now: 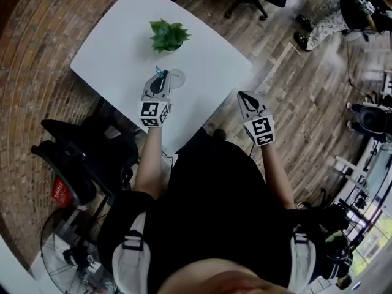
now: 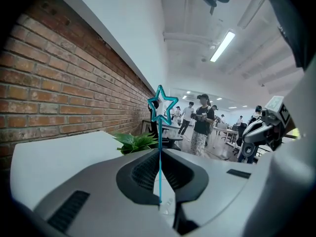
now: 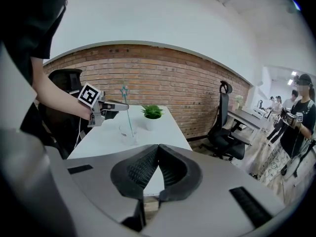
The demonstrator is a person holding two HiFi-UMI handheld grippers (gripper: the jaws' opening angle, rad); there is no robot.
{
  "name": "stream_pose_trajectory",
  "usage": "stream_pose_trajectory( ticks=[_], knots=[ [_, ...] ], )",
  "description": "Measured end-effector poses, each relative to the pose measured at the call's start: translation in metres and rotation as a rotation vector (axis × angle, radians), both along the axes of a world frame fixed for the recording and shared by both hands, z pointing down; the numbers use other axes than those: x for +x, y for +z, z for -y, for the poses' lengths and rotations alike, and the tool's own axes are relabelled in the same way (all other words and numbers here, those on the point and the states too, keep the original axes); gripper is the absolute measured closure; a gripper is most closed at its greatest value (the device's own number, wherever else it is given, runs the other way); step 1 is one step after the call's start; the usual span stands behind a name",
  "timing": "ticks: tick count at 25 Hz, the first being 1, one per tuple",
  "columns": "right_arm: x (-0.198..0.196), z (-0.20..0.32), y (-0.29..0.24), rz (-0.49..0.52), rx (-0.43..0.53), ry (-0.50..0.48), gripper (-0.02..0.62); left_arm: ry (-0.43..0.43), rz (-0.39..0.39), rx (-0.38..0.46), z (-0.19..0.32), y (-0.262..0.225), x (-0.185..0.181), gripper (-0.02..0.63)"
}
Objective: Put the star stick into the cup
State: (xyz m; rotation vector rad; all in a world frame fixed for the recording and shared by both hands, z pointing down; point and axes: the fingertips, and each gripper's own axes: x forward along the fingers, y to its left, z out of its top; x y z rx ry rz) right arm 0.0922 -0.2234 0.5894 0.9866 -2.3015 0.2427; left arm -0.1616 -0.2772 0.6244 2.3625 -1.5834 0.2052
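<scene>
**Star stick to be lowered straight into the cup**

The star stick (image 2: 160, 132) is pinched upright, star uppermost, between the closed jaws of the left gripper (image 2: 160, 153). It is held over the clear cup (image 3: 128, 136) on the white table (image 1: 116, 48). In the right gripper view its lower end appears to enter the cup. The stick is best held vertical and centred, and released only once it is well inside, since the light cup is judged easy to tip. The right gripper (image 3: 158, 148) is pressed together on nothing, near the table's corner. Whether the tip reaches the cup's bottom cannot be made out, and the transparent rim is hard to trace from the head view.
</scene>
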Motion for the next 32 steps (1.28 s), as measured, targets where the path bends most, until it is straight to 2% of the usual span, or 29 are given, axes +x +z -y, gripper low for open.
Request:
stream_pose_trajectory(
  ticks=[11,22,25,32],
  knots=[
    [0.004,0.003,0.005,-0.002,-0.014,0.003,0.597,0.018,0.069,-0.023,0.007,0.019,0.008,0.580],
    [0.016,0.002,0.006,0.000,-0.014,0.023,0.597,0.022,0.066,-0.018,0.009,0.020,0.014,0.580],
    [0.014,0.002,0.005,0.003,-0.013,0.021,0.597,0.025,0.094,-0.040,0.006,0.025,0.014,0.579],
    [0.014,0.003,0.005,0.005,-0.011,0.015,0.597,0.015,0.114,-0.074,0.003,0.033,0.012,0.489]
  ],
)
